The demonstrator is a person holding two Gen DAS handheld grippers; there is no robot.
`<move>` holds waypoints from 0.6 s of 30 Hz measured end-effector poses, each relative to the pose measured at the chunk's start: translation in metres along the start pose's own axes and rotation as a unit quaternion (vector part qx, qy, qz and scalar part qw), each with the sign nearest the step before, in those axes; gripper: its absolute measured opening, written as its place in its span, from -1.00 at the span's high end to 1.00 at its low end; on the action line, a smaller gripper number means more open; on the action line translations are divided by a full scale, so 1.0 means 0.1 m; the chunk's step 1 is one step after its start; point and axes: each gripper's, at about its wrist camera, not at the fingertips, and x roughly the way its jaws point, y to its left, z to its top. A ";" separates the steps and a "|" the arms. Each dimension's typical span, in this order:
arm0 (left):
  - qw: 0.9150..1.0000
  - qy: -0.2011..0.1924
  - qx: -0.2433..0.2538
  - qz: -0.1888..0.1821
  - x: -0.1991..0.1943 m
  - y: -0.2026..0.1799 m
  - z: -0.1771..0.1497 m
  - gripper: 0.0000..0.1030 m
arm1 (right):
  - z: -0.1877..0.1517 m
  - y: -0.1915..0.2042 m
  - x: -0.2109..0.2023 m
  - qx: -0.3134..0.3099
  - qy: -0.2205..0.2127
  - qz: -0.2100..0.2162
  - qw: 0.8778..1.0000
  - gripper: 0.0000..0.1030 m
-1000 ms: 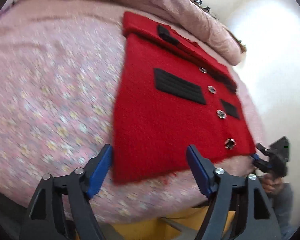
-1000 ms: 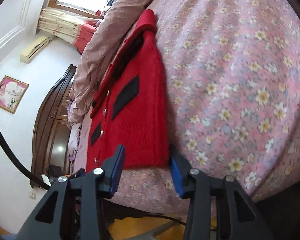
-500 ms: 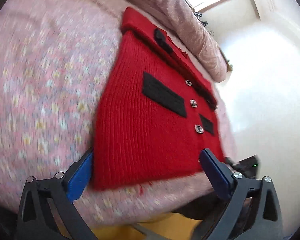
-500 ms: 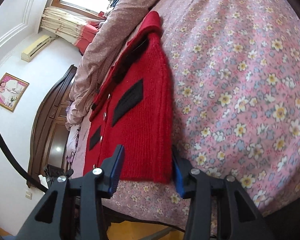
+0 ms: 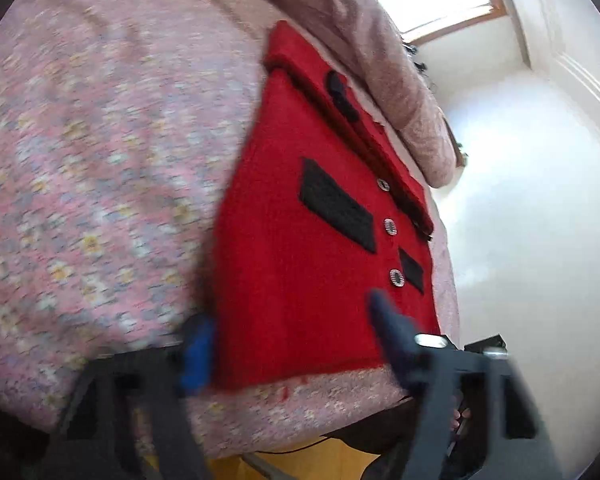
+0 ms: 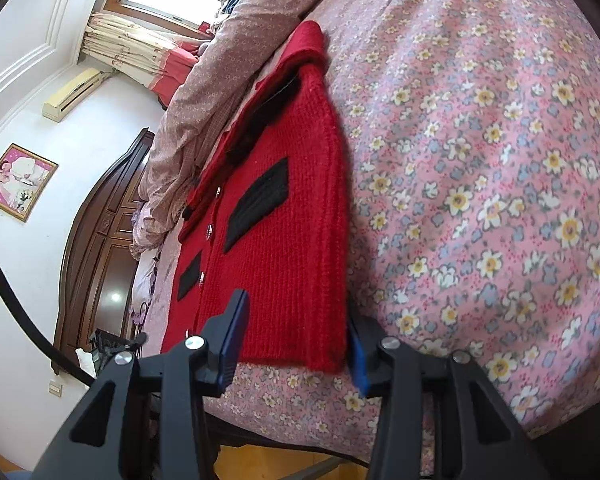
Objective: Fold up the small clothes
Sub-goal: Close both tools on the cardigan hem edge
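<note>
1. The red cardigan (image 6: 284,240) lay flat on the floral bedspread (image 6: 480,200), hem between the spread fingers of the right gripper (image 6: 296,340) and left gripper (image 5: 288,344); neither pinched it.
2. Risk: closing shallow could slip off the hem or catch bedspread.
3. Its long axis ran away from the grippers, collar farthest.

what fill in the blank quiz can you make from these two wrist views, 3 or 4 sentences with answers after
1. The knitted cardigan lying flat on the bed is ____ in colour.
2. Its pocket flaps are ____.
3. The bedsheet under it has a ____ print.
4. Both the left gripper and the right gripper straddle the hem with jaws ____.

Answers: red; black; floral; open
</note>
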 end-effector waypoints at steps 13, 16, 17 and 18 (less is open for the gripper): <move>1.000 -0.001 -0.011 0.021 0.04 0.06 -0.05 0.93 | -0.02 -0.11 -0.04 0.020 -0.021 -0.030 0.999 0.85; 1.000 -0.004 -0.008 0.030 0.06 0.01 -0.09 0.96 | -0.03 0.01 -0.08 -0.005 -0.029 -0.028 0.999 0.86; 1.000 -0.004 -0.010 0.029 0.03 0.04 -0.10 0.96 | -0.03 0.03 -0.11 -0.007 -0.032 -0.028 0.999 0.87; 1.000 -0.007 -0.011 0.026 0.02 0.04 -0.11 0.97 | -0.03 0.02 -0.12 -0.003 -0.033 -0.023 0.999 0.87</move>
